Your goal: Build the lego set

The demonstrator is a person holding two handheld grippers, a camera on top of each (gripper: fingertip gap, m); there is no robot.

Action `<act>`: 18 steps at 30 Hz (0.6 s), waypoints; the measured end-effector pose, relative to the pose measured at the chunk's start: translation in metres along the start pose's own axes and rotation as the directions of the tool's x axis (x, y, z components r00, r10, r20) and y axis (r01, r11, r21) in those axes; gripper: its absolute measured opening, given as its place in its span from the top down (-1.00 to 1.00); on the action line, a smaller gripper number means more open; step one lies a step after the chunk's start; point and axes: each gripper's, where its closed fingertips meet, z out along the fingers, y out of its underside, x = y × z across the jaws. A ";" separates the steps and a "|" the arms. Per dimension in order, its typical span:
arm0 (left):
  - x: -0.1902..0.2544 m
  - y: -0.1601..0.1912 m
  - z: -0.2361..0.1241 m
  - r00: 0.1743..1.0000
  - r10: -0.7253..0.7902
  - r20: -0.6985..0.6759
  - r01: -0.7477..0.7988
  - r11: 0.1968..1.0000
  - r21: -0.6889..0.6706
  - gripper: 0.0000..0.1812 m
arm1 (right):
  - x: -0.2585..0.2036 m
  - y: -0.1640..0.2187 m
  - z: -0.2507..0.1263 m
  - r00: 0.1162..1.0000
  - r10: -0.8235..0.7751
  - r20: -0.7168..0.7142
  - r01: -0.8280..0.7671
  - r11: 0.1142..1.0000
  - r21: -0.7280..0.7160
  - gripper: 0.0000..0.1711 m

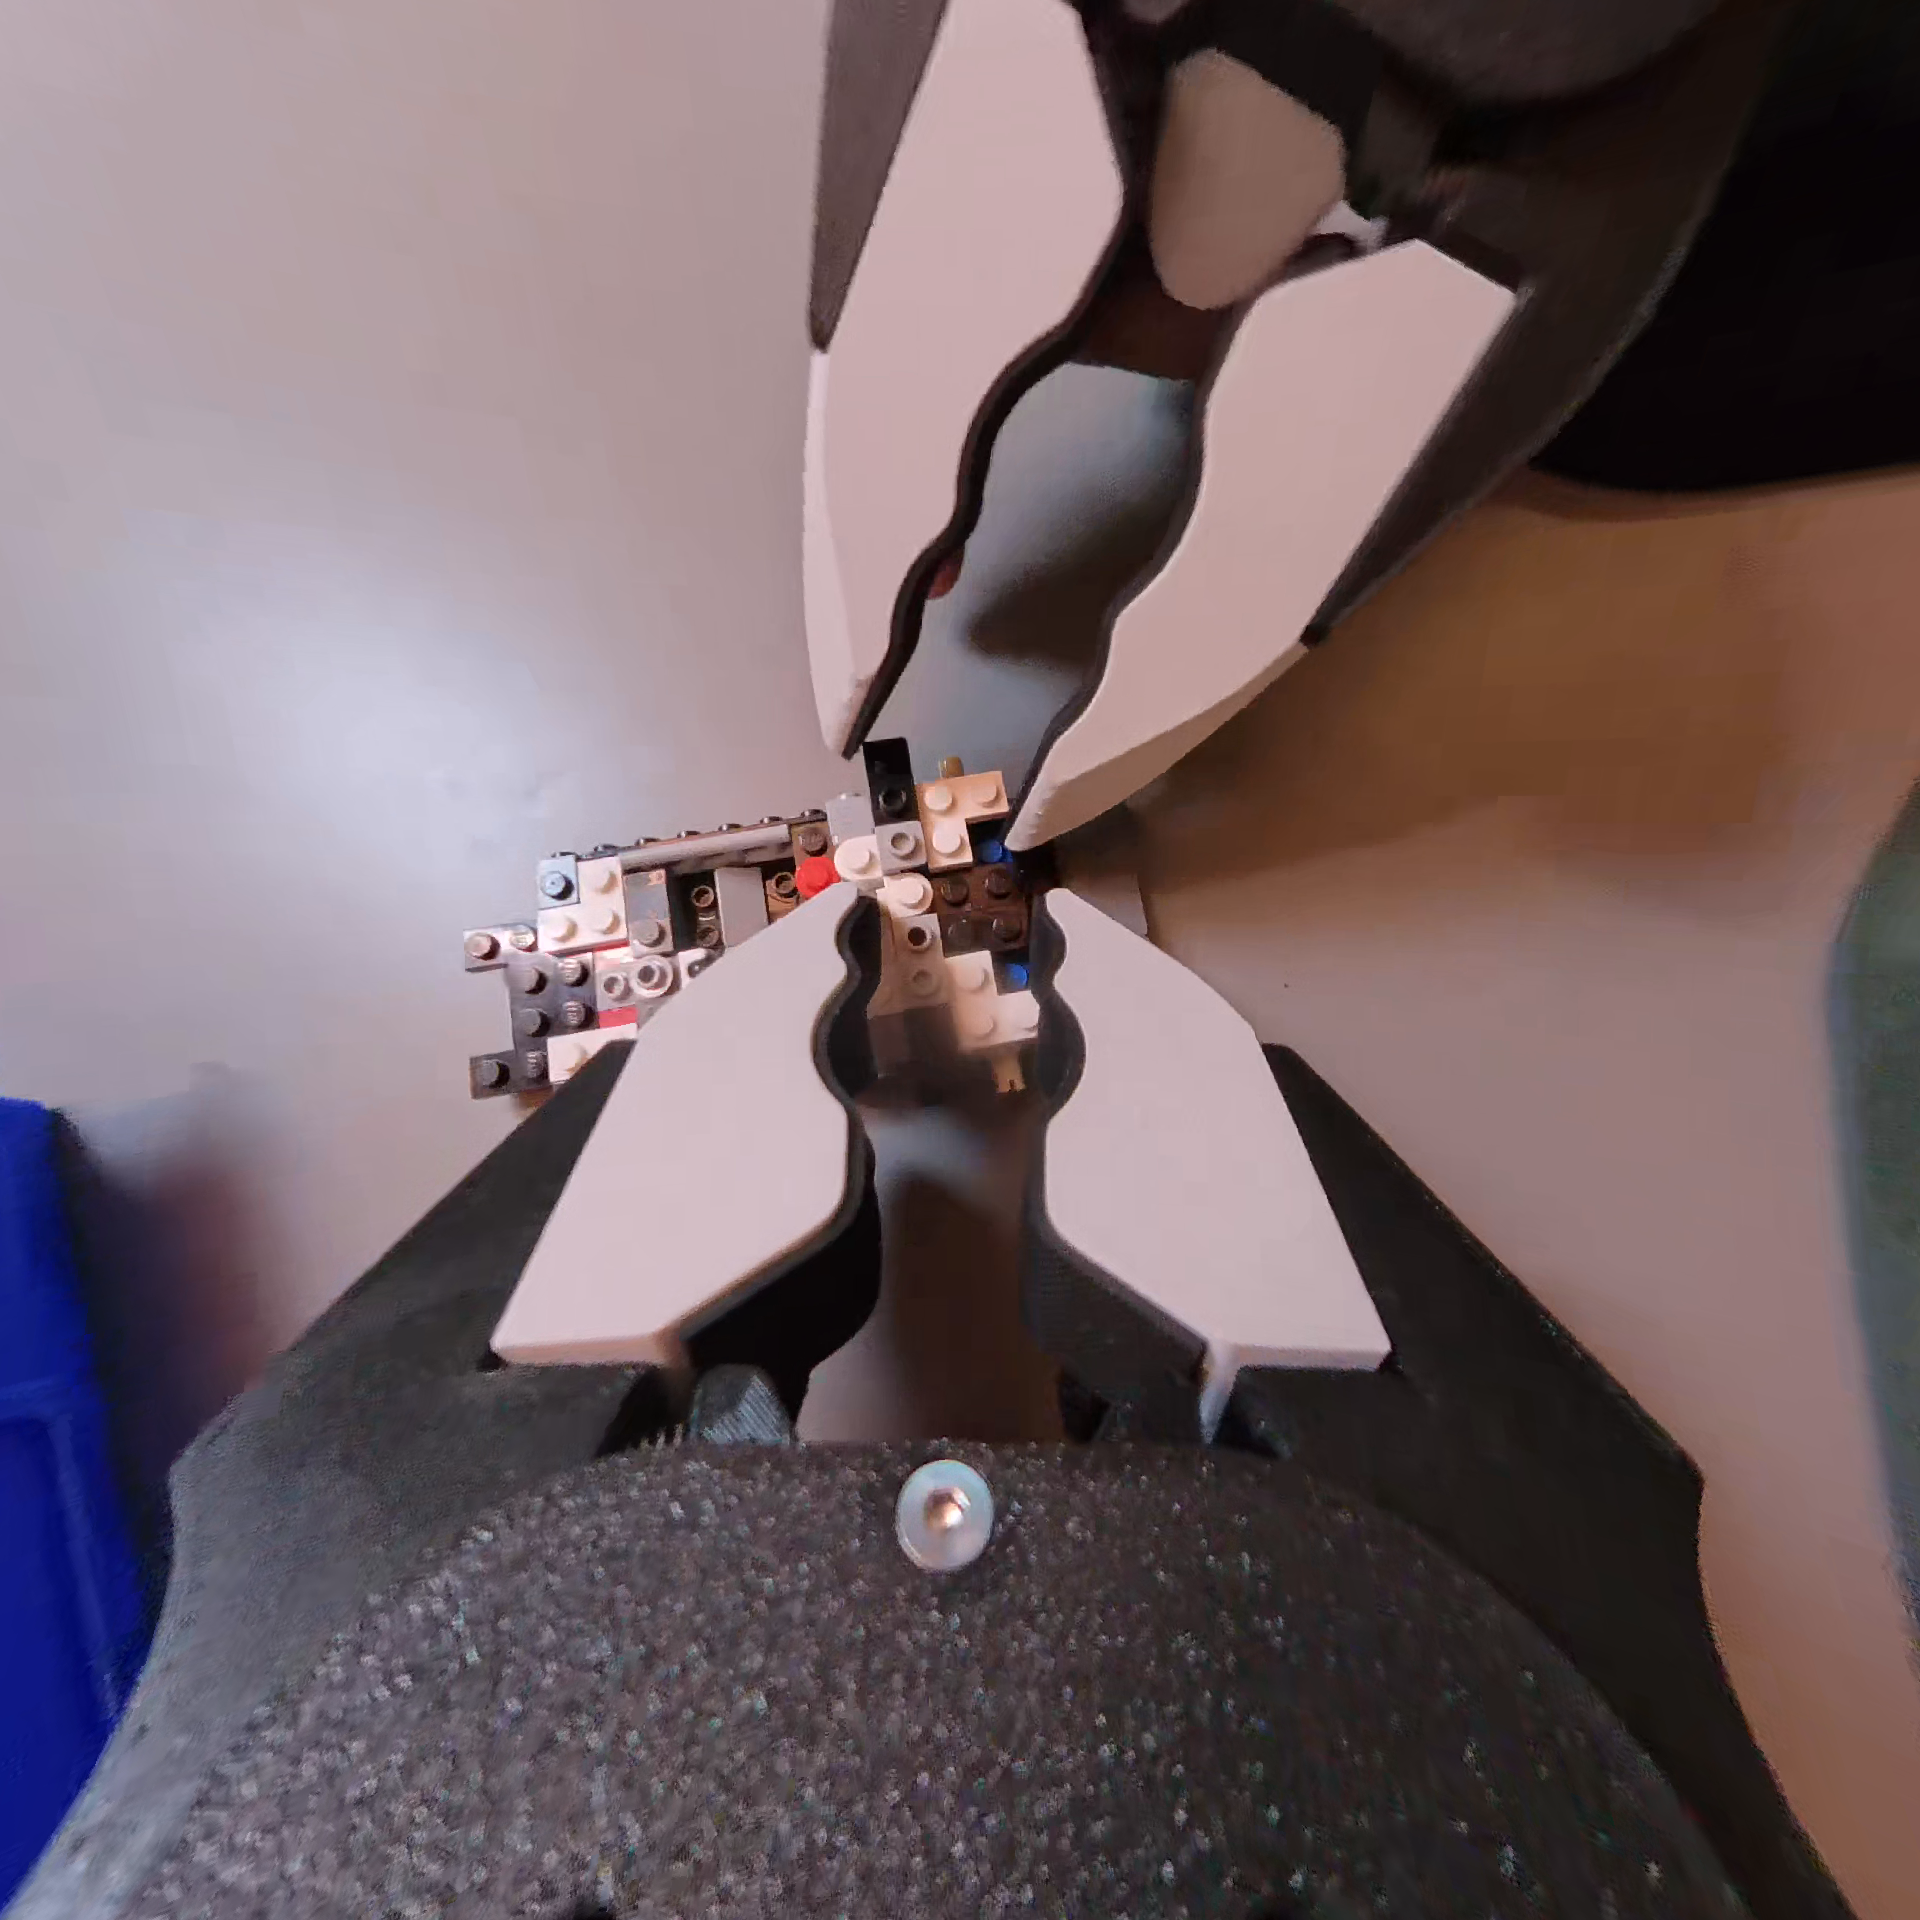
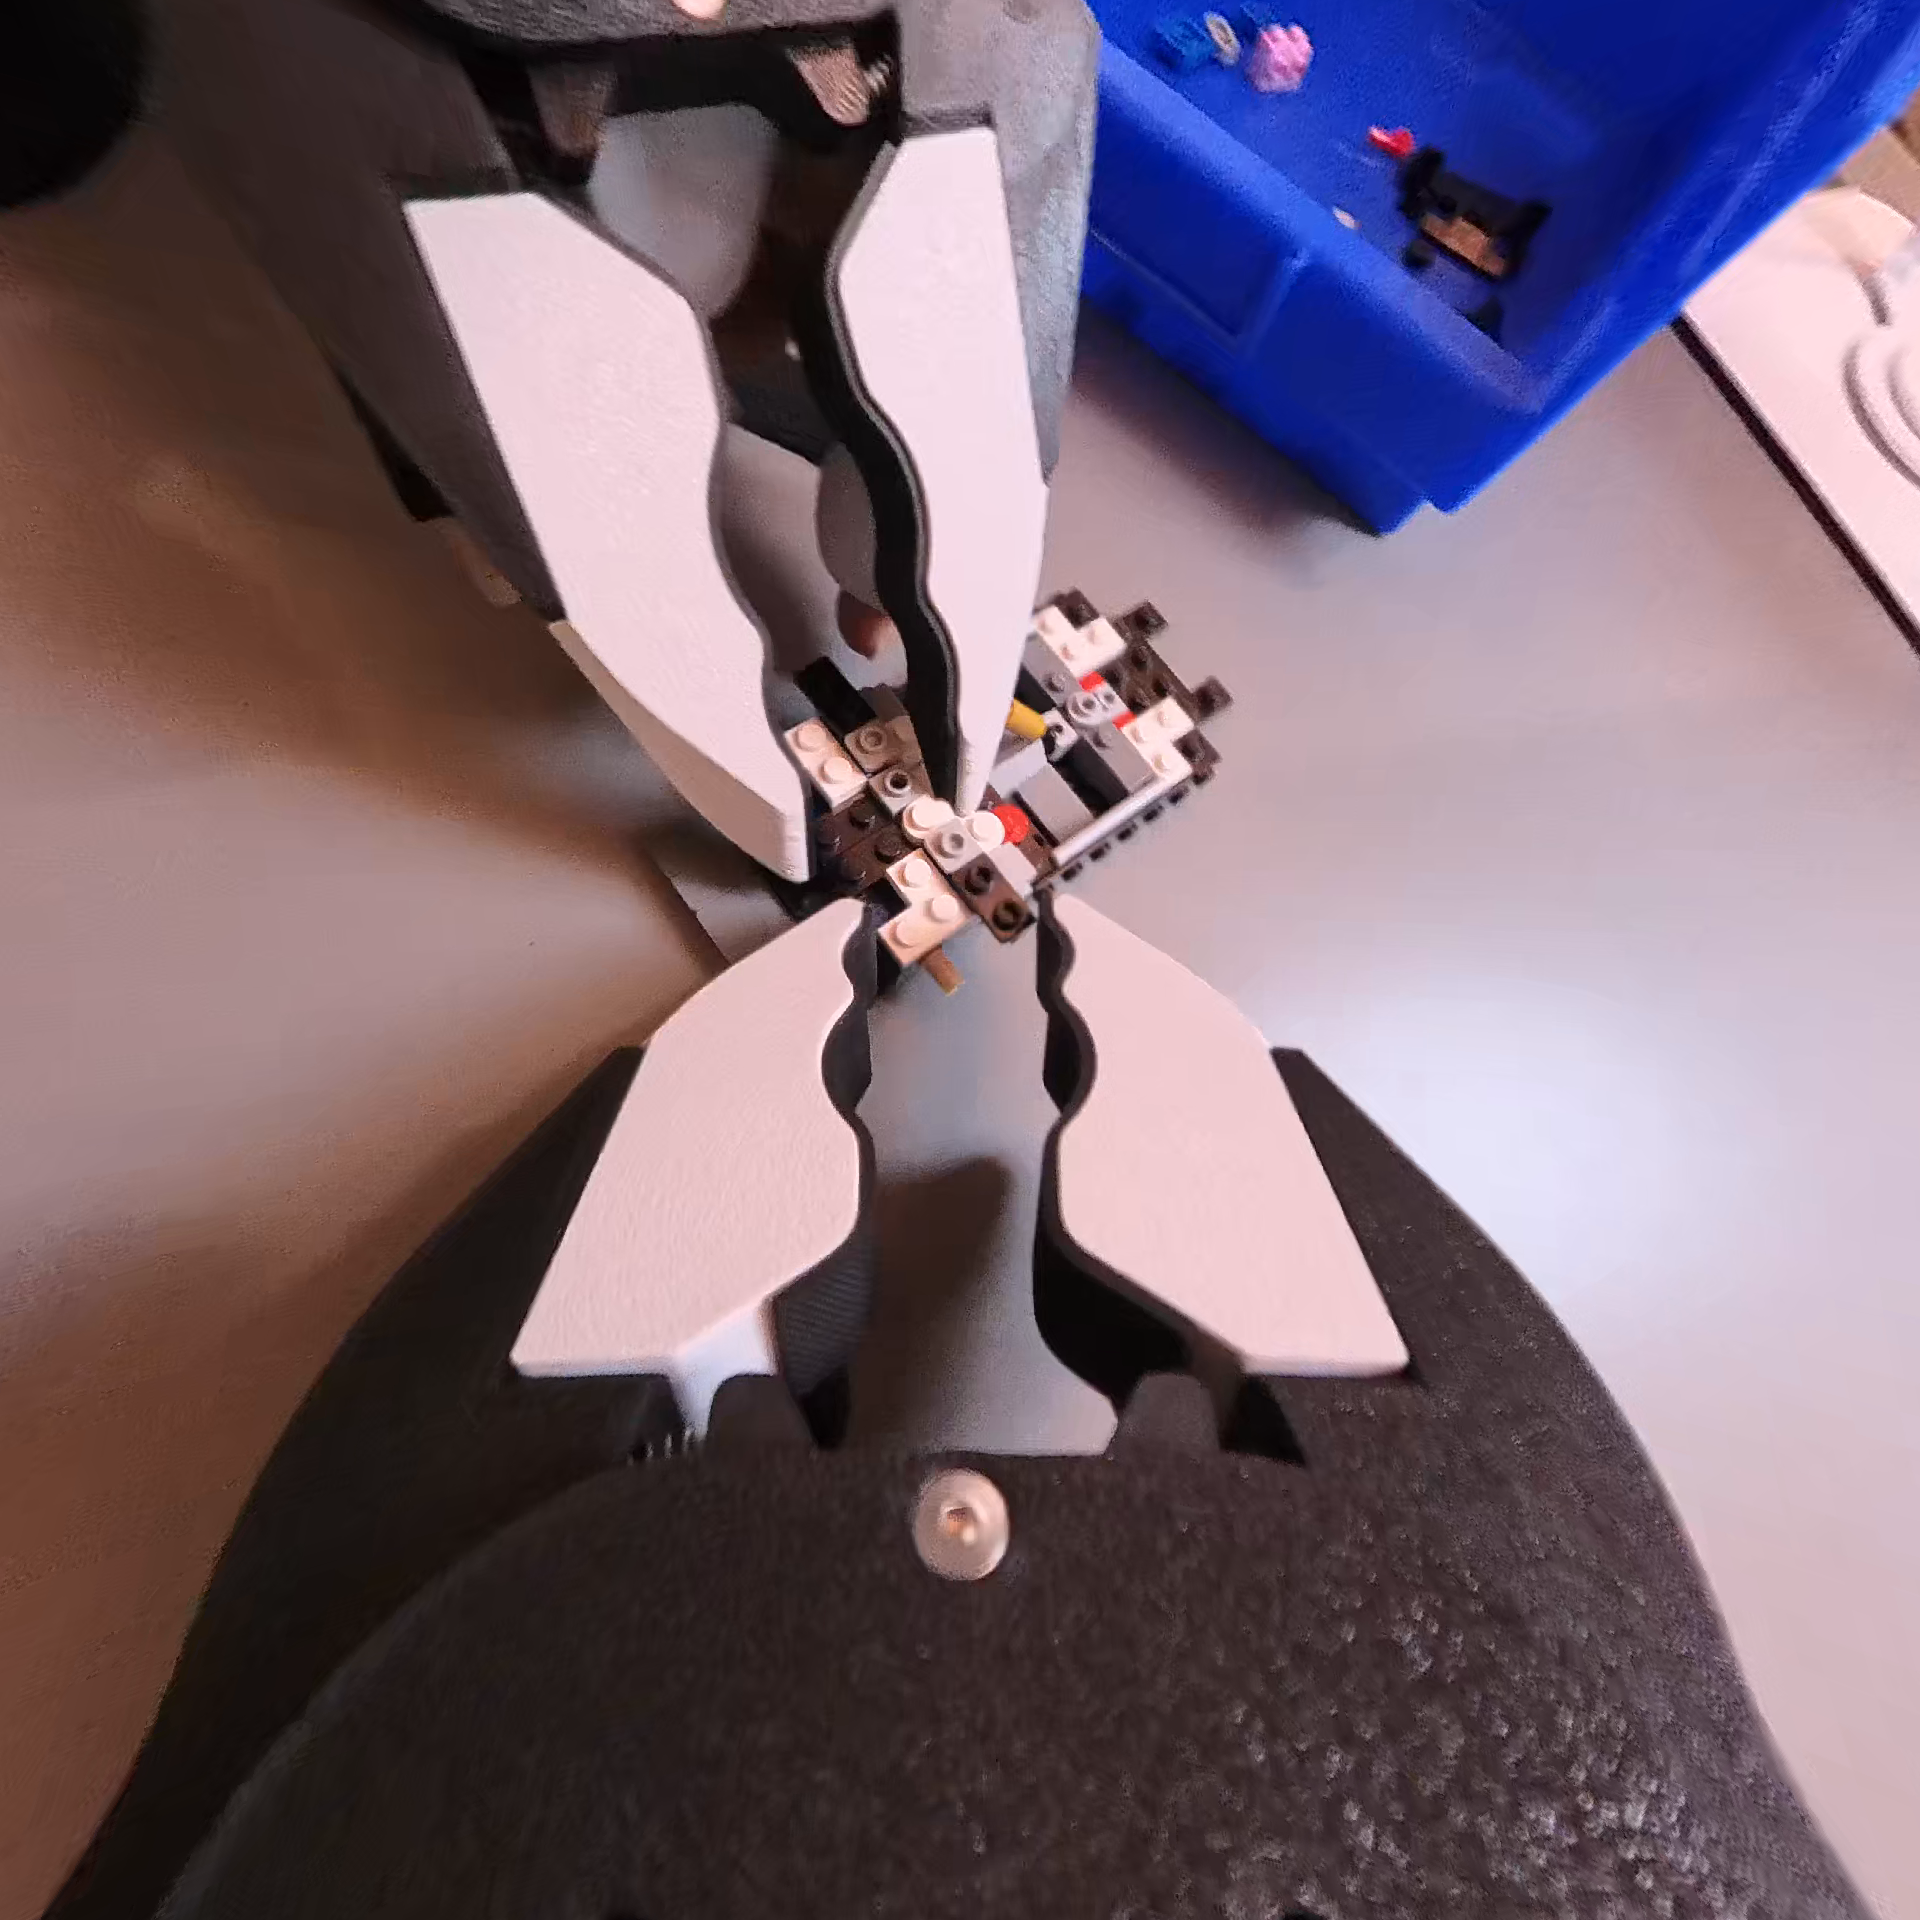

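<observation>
A flat brick model (image 1: 623, 935) of black, grey, white and tan plates with a red stud lies on the pale table. My left gripper (image 1: 951, 914) reaches in from below, its jaws closed around the model's right end. My right gripper (image 1: 935, 790) comes from above and clamps the same end from the far side, tips nearly meeting the left's. In the right wrist view my right gripper (image 2: 951, 920) holds the model's (image 2: 1122, 727) near end, where a tan peg sticks out. The left gripper (image 2: 878, 836) grips just behind it. The picture is slightly blurred.
A blue bin (image 2: 1351, 312) stands behind the model to the right, holding loose bricks, among them a pink one (image 2: 1280, 52) and a black piece (image 2: 1465, 218). The bin also shows in the left wrist view (image 1: 52, 1351). A white board (image 2: 1818, 364) lies at the far right. Left and right tips are no more than a few centimetres apart.
</observation>
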 end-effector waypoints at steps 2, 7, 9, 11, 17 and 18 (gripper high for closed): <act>0.000 -0.001 0.001 0.999 -0.026 0.040 0.026 1.000 -0.003 0.70 | 0.001 0.002 -0.003 0.997 0.023 -0.078 -0.027 0.998 -0.050 0.68; -0.001 -0.002 0.002 0.989 -0.089 0.119 0.090 0.996 -0.001 0.70 | -0.008 0.005 -0.007 0.975 0.158 -0.158 -0.167 0.985 -0.044 0.83; 0.000 -0.002 0.003 0.989 -0.085 0.123 0.086 0.996 -0.001 0.70 | -0.005 0.005 -0.006 0.972 0.169 -0.165 -0.177 0.983 -0.036 0.87; 0.001 -0.002 0.003 0.988 -0.084 0.126 0.085 0.996 0.004 0.70 | -0.004 0.004 -0.005 0.965 0.227 -0.130 -0.233 0.972 -0.026 0.86; 0.000 -0.002 0.004 0.985 -0.093 0.148 0.093 0.996 0.008 0.70 | 0.000 0.005 -0.004 0.959 0.261 -0.113 -0.265 0.964 -0.023 0.89; -0.001 -0.002 0.004 0.984 -0.101 0.149 0.101 0.995 0.007 0.70 | 0.001 0.005 -0.005 0.963 0.235 -0.133 -0.239 0.971 -0.012 0.90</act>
